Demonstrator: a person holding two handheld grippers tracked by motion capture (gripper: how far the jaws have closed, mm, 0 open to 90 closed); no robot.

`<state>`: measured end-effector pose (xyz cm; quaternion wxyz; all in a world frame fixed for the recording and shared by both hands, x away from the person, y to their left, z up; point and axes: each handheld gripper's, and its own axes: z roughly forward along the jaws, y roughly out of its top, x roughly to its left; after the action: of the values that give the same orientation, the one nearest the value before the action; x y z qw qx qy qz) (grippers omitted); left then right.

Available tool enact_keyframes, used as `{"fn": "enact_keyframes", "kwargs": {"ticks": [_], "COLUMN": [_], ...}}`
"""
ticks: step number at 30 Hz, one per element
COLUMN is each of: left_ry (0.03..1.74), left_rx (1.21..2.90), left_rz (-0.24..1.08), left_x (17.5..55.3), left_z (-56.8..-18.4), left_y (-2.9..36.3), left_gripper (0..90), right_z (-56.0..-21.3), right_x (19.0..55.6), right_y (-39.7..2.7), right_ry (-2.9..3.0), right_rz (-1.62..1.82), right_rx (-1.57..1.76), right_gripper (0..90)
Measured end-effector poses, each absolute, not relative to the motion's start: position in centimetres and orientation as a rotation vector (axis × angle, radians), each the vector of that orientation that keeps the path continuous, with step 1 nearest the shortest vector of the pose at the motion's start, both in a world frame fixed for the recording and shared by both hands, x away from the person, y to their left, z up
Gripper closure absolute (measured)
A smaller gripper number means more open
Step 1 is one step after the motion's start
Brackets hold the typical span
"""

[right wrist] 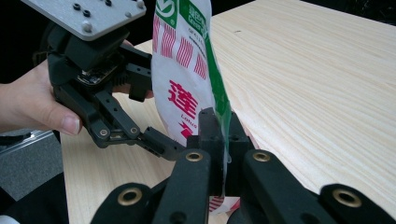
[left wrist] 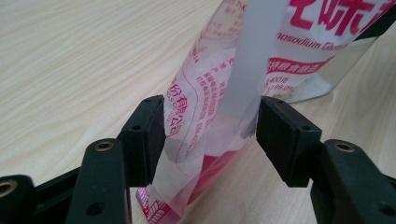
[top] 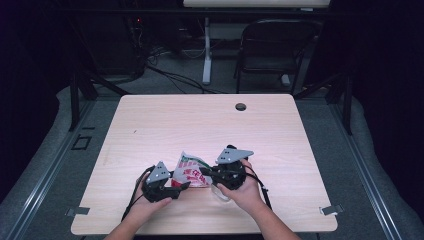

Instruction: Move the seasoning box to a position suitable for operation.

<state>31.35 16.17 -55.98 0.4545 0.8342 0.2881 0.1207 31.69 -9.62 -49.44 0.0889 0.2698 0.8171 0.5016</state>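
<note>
Right tool [right wrist: 219,140] is clamped tight on the bag [top: 190,172] near the counter's [top: 150,125] front edge; left tool [left wrist: 210,135] gapes loosely around it, so the bag may sag or twist.

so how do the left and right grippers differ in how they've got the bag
The right gripper has its jaws shut on the bag, pinching its green edge; the left gripper has its jaws apart around the bag's crumpled lower end, a visible gap on each side. Both are hand-held, black, and meet the same bag above the table.
</note>
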Motion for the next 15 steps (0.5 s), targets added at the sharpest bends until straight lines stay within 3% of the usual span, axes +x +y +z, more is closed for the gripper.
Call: {"fn": "enact_keyframes", "kwargs": {"ticks": [15], "left_ry": [0.706], "left_rx": [2.098], "left_rz": [0.254], "left_x": [31.99], "left_z": [-56.96], "left_y": [16.07], "left_gripper": [36.1], "right_z": [-49.90], "right_x": [31.32], "right_y": [-10.03], "right_ry": [2.430], "right_rz": [1.517], "right_rx": [0.787], "right_gripper": [90.0]}}
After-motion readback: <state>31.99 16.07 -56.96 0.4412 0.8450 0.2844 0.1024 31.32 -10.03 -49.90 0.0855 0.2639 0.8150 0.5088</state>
